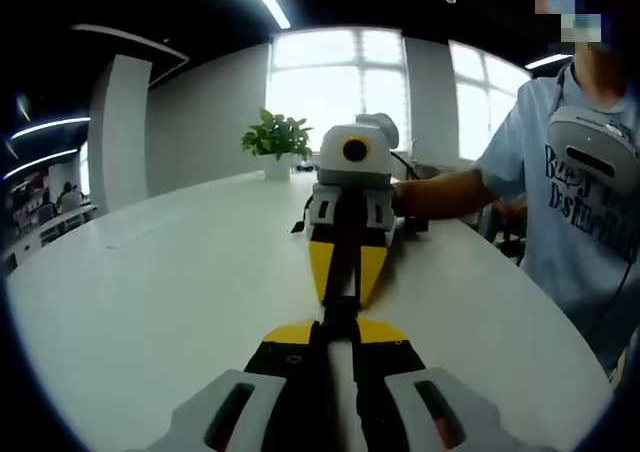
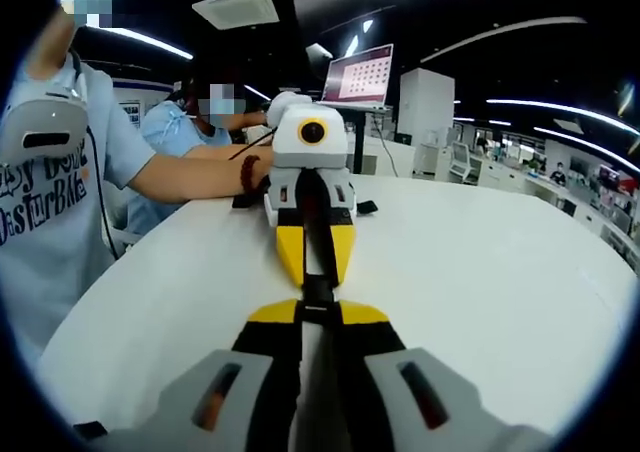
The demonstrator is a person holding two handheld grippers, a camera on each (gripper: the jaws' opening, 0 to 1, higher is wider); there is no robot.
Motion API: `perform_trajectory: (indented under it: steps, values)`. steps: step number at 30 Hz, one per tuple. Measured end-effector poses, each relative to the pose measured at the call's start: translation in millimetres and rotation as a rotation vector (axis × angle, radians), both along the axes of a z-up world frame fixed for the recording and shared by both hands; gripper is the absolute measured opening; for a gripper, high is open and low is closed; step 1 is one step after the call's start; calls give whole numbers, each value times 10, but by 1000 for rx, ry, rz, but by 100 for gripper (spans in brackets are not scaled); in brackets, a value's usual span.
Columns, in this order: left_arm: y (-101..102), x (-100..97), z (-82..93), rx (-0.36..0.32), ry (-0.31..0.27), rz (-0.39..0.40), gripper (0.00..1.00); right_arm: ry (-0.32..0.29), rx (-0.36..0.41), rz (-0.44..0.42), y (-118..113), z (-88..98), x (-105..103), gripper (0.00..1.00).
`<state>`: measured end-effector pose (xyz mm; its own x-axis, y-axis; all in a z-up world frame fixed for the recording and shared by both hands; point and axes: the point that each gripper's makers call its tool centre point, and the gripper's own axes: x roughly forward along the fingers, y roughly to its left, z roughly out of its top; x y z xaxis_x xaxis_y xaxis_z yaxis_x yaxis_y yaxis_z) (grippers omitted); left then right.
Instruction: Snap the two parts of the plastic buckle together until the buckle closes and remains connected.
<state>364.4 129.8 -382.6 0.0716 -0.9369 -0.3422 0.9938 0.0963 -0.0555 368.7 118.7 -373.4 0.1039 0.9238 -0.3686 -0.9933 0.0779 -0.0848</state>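
While both yellow-tipped grippers meet nose to nose over the round white table (image 1: pixel 150 302), the black plastic buckle (image 1: pixel 340 307) sits between their tips, its dark strap running lengthwise through each pair of jaws. Left gripper (image 1: pixel 338 334), near in the left gripper view: jaws closed on the strap. Right gripper (image 2: pixel 318 317): jaws likewise clamped on it. A potted green plant (image 1: pixel 276 137) stands far left on the table; an open laptop (image 2: pixel 356 78) sits far behind.

smooth matt white table (image 1: pixel 150 292); grippers' yellow jaw tips look like matt plastic, perhaps.
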Motion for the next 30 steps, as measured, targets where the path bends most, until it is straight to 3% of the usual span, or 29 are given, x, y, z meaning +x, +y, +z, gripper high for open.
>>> perform_trajectory:
  steps: [7, 10, 15, 24, 27, 30]
  values:
    - [-8, 108, 1, -11, -54, 60, 12, -8, -7, 9, -49, 4, 100, 12]
    - [28, 194, 20, -7, -84, 112, 21, -9, -9, 25, -39, -2, 133, 12]
    - [62, 181, 31, 2, -73, 138, 25, 7, -11, 19, -37, -3, 256, 12]
    - [107, 344, 316, -180, 61, 203, 42, -4, -18, -31, -48, -5, 525, 12]
    - [106, 363, 310, -181, 88, 202, 45, -1, -19, -44, -75, -18, 594, 12]
    - [89, 351, 275, -163, 79, 195, 45, -5, -19, -69, -123, -13, 675, 12]
